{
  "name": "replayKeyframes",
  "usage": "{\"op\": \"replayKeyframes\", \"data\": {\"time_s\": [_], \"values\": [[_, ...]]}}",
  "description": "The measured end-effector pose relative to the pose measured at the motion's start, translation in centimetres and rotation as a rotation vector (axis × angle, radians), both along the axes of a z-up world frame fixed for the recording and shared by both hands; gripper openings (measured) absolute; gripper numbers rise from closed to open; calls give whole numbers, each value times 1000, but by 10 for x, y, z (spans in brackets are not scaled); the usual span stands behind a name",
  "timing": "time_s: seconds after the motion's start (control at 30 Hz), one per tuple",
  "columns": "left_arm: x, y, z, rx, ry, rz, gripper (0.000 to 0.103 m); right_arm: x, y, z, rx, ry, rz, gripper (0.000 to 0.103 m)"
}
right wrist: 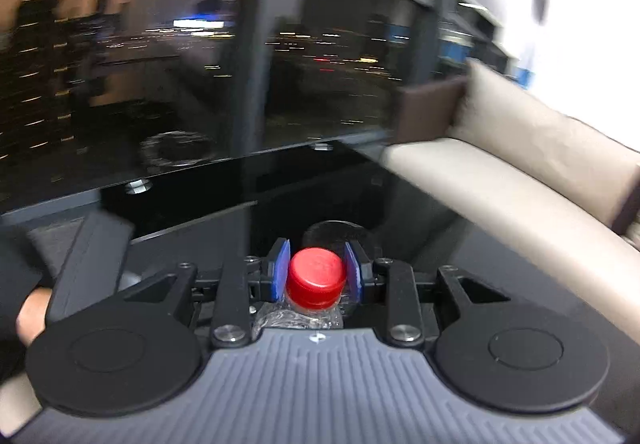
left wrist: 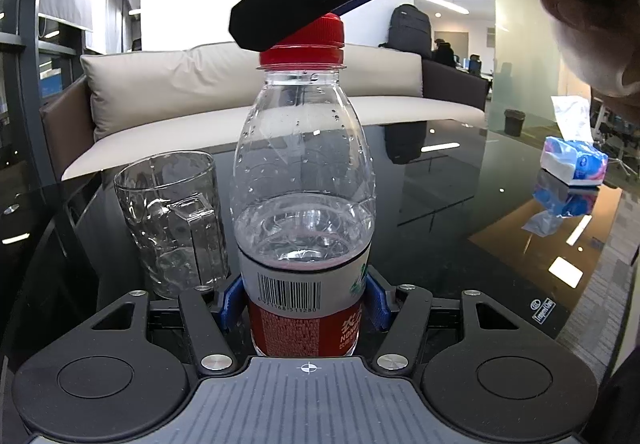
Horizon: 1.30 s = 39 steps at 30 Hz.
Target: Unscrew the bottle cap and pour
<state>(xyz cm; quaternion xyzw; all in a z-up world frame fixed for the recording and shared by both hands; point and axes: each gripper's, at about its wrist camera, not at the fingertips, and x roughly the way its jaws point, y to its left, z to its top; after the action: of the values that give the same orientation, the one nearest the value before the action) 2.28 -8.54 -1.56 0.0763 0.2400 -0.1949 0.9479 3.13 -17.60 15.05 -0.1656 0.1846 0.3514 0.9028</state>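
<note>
1. The bottle is clamped upright between the left gripper's pads at label height, so it cannot turn.
2. The red cap sits between the right gripper's narrowly parted pads; contact cannot be told.
3. A glass mug stands just left of the bottle, presumably for pouring.

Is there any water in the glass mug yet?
No: the glass mug beside the bottle looks empty, and the red cap is still on.

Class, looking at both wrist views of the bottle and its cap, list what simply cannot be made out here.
- Bottle base: left wrist view, hidden behind the left gripper.
- Red cap thread state: right wrist view, motion-blurred; whether the right gripper pads touch it is unclear.
- Glass mug contents: transparent, unreadable.
</note>
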Motion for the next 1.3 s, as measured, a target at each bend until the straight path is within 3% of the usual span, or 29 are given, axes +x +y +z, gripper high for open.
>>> {"op": "replayKeyframes", "data": {"time_s": [0.17, 0.37, 1.03, 1.3], "values": [[-1, 0, 0, 2, -3, 5, 55, -18, 9, -8, 110, 18, -217, 32], [-1, 1, 0, 0, 0, 6, 55, -28, 18, -17, 151, -2, -281, 33], [-2, 4, -1, -13, -7, 3, 55, -13, 11, -17, 160, -8, -119, 31], [-2, 7, -2, -20, -8, 1, 55, 7, -7, -15, 163, 30, 76, 31]]}}
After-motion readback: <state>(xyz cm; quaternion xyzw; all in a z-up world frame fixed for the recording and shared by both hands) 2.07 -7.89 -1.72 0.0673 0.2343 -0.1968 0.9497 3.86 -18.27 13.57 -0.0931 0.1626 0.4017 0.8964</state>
